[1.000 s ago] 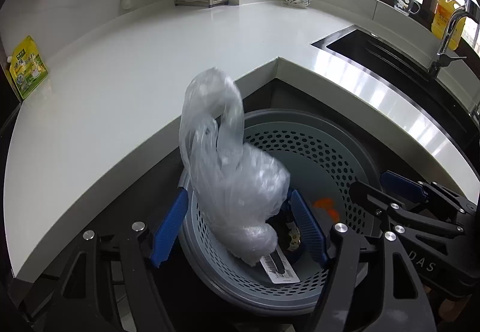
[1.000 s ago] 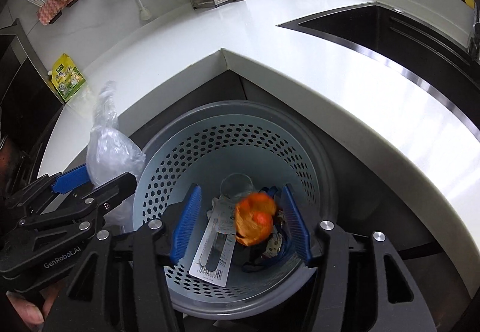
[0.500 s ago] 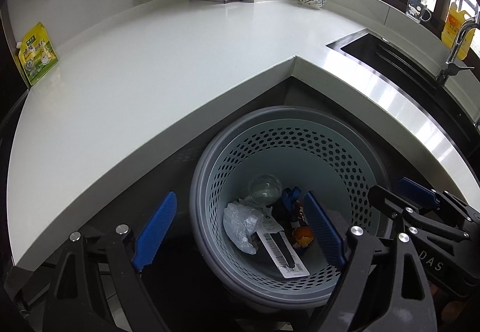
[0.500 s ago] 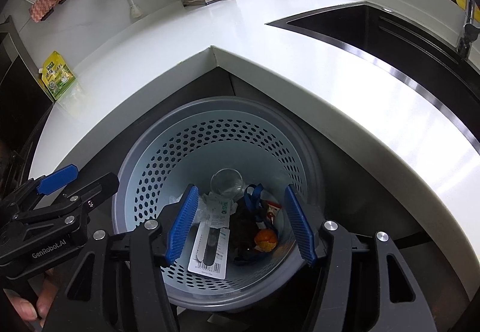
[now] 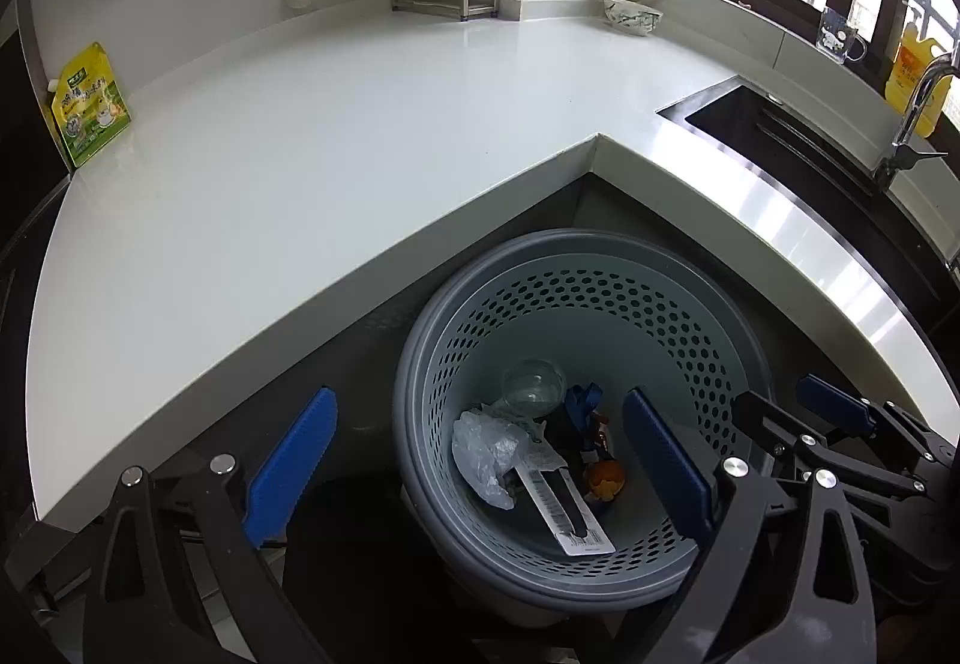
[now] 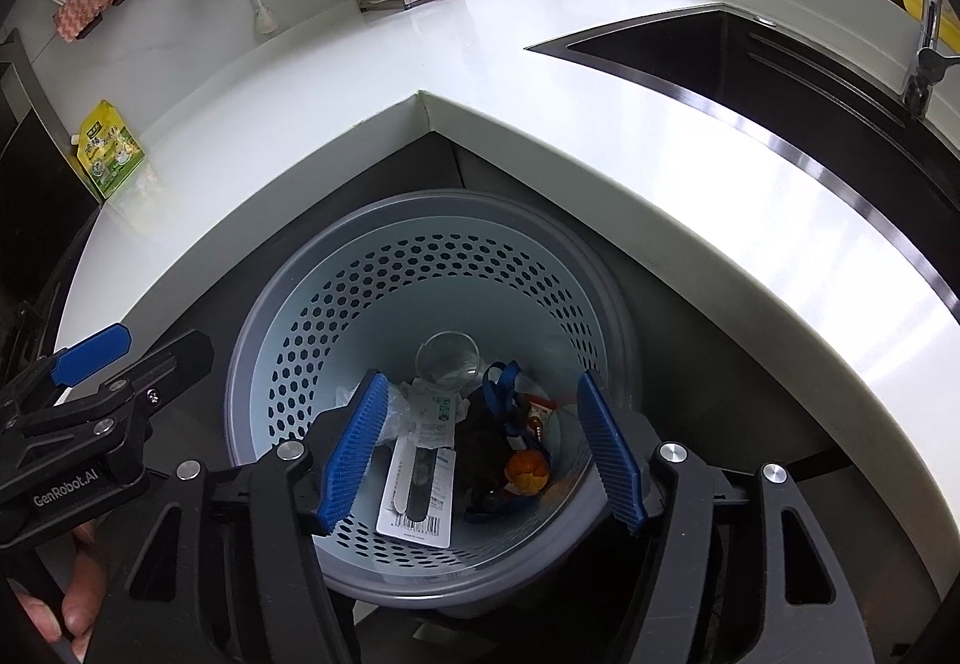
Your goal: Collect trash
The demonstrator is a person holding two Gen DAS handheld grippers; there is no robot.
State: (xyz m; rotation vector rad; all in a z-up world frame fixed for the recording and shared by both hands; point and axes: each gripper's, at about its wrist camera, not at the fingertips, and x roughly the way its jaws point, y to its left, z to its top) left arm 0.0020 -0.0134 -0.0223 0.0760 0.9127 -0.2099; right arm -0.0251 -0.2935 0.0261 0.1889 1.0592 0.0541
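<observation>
We hold both grippers above the perforated bin, which stands on the floor in the inner corner of the desk. The left gripper has its fingers released and opening wide, with nothing between them; the right gripper is likewise opening and empty, its blue pads clear of every item. The trash lies at the bottom of the bin: a crumpled plastic bag, a barcoded card package, a clear cup, a blue strap and an orange scrap, which may be fruit peel, though the view is too coarse to confirm. We judge the drop step complete for both hands, since nothing hangs from either gripper. The next move calls for lifting both grippers clear of the bin rim and scanning the desk for remaining litter. The desk appears nearly bare; the yellow-green pouch propped at its far left edge is the only loose candidate, and we cannot tell whether it counts as trash.
</observation>
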